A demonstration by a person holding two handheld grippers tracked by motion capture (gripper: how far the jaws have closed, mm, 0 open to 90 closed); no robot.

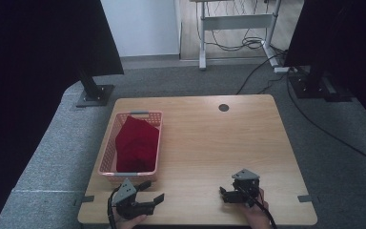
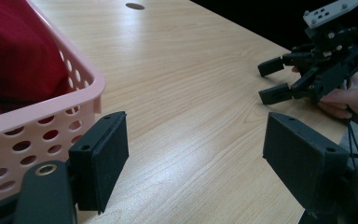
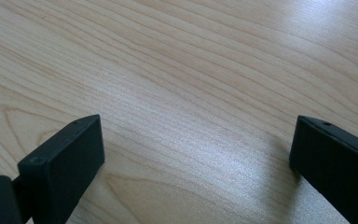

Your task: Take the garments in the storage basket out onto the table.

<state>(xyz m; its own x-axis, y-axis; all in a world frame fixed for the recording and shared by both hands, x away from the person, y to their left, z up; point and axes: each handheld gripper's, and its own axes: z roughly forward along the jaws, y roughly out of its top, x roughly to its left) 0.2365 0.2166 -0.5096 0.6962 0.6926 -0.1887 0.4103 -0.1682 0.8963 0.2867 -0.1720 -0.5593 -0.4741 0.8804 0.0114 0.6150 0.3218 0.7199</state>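
Note:
A pink perforated basket stands on the left part of the wooden table, with a red cloth bundled inside it. My left gripper rests at the table's front edge, just in front of the basket's near right corner, jaws wide open and nothing between them. In the left gripper view the basket wall and the red cloth lie to the left of the left gripper. My right gripper sits at the front right, pointing left, open over bare wood. Its jaws also stand apart in its own view.
A round cable hole marks the table's far side. Black stands and dark panels flank the table on grey carpet. A white desk frame and loose cables lie beyond. A hand holds the right gripper.

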